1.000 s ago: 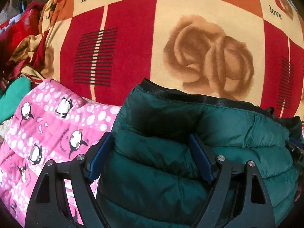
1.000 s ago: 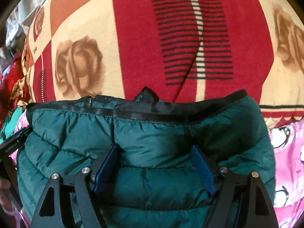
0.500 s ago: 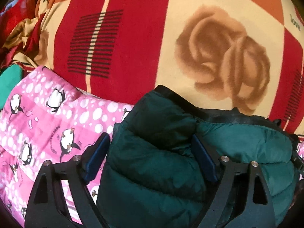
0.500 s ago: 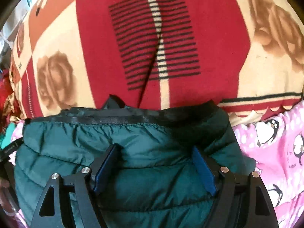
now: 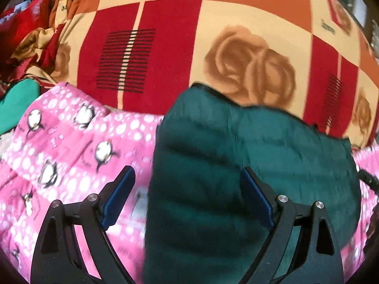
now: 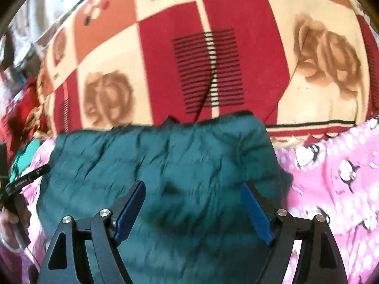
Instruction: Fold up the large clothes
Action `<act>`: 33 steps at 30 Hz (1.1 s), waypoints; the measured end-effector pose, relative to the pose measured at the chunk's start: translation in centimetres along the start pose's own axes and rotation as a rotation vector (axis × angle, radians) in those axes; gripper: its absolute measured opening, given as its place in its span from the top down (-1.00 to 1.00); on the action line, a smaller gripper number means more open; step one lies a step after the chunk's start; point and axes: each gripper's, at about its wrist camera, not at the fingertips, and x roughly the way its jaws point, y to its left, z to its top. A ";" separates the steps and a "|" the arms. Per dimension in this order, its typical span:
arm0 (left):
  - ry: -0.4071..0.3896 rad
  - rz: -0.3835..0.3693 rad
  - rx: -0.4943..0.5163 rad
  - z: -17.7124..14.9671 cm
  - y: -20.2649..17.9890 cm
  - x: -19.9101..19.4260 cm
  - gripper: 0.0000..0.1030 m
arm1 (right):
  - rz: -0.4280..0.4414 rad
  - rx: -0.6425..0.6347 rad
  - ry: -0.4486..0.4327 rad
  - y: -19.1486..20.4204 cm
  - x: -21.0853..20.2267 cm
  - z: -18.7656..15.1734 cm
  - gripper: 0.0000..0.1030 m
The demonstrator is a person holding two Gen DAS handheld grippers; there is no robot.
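A dark green quilted jacket [image 5: 236,153] lies folded on a pink penguin-print blanket [image 5: 71,142], its black-trimmed edge toward the far side. My left gripper [image 5: 186,172] hovers open over the jacket's left edge. One finger is over the pink blanket and the other over the green fabric, neither pressing. In the right wrist view the same jacket [image 6: 165,161] fills the middle. My right gripper [image 6: 193,185] stands open above it with nothing pinched. The left gripper [image 6: 26,177] and the hand holding it show at the left edge.
A red, cream and orange rose-print blanket [image 5: 177,47] covers the bed beyond the jacket. Crumpled red and yellow cloth [image 5: 23,28] and a teal garment [image 5: 19,101] are piled at the far left. The pink blanket [image 6: 331,177] extends to the right of the jacket.
Both grippers have drawn back and lifted off the jacket, so more of the bed shows. The left jaws stand a little wider. The jacket stays lying on the pink blanket.
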 end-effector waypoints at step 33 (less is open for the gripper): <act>0.053 -0.089 -0.150 -5.0 2.1 0.9 -0.83 | -0.097 0.041 0.048 -1.6 -0.5 -4.6 -0.81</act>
